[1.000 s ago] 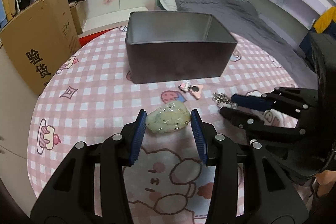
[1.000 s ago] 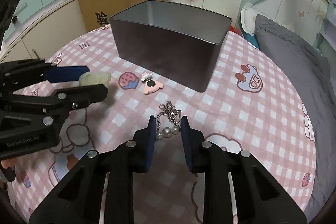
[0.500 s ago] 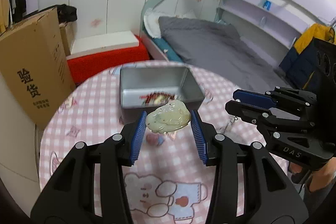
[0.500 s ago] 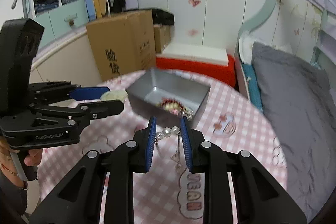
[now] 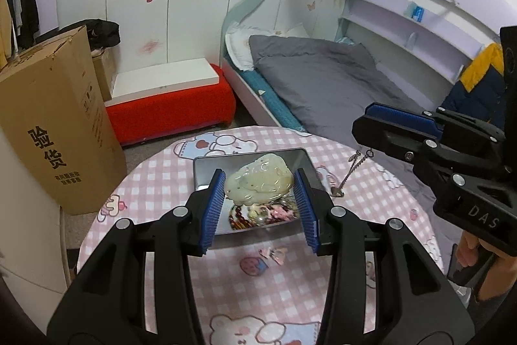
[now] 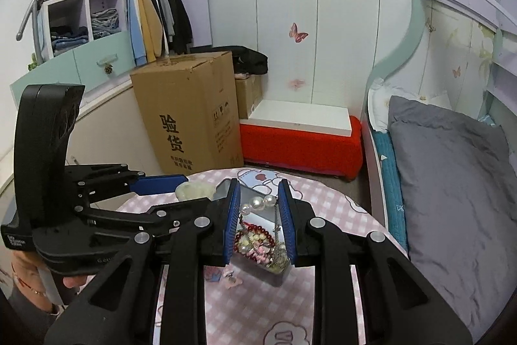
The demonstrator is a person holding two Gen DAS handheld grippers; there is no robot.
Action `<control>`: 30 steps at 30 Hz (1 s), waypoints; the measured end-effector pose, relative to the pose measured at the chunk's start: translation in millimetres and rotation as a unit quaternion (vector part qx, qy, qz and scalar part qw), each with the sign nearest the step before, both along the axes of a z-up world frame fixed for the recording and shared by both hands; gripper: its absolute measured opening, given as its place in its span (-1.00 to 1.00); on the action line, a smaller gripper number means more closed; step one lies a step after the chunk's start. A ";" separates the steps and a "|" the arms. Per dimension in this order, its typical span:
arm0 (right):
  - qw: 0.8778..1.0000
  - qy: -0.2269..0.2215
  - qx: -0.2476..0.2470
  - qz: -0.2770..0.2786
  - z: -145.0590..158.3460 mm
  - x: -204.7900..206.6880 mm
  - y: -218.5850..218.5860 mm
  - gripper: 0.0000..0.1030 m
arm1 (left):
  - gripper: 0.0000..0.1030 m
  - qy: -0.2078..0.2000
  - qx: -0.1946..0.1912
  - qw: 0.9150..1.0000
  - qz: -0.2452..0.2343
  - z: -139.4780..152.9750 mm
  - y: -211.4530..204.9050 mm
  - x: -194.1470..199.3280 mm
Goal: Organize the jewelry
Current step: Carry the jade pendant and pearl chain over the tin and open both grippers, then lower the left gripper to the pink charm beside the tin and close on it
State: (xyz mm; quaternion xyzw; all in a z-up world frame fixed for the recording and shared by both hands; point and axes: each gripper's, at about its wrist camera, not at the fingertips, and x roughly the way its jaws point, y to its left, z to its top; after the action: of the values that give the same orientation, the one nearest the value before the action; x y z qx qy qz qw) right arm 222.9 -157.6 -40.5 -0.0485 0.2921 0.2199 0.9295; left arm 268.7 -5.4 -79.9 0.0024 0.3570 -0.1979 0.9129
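Note:
My left gripper [image 5: 260, 183] is shut on a pale green jade pendant [image 5: 258, 181], held high over the grey metal box [image 5: 202, 167] that has beads and trinkets in its bottom. My right gripper [image 6: 258, 199] is shut on a pearl piece [image 6: 260, 202] with a thin silver chain [image 6: 276, 225] hanging from it, also above the box [image 6: 226, 186]. In the left wrist view the right gripper [image 5: 365, 131] floats at the right with the chain [image 5: 350, 173] dangling. The right wrist view shows the left gripper [image 6: 181, 193] at the left, holding the jade pendant [image 6: 194, 190].
A pink hair clip [image 5: 274, 253] lies on the pink checked tablecloth [image 5: 155, 183] in front of the box. Beyond the round table stand a cardboard carton [image 5: 55, 125], a red bench [image 5: 168, 105] and a bed with grey bedding [image 5: 323, 80]. A wardrobe [image 6: 97, 21] is at the far left.
Both grippers have risen well above the table, each carrying its piece off the cloth. The box now lies below them and its inside shows.

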 end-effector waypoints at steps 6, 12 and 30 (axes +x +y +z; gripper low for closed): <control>1.000 0.026 0.000 -0.002 -21.6 12.7 2.0 -0.58 | -0.17 0.019 0.008 1.000 -0.001 -17.9 -6.4 13.9; 0.999 0.053 0.000 -0.006 -42.2 21.9 1.8 -0.57 | -0.16 0.035 0.016 0.999 0.001 -31.1 -9.1 22.2; 0.997 0.072 0.018 -0.012 -46.3 22.3 -5.0 -0.54 | 0.16 0.029 0.019 0.999 0.025 -29.2 -3.2 14.9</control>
State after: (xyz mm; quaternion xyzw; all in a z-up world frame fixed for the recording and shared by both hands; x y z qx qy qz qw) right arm 245.2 -162.7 -86.8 -0.0119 0.3549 0.2170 0.9093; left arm 283.5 -8.6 -109.1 0.0048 0.3871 -0.1683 0.9065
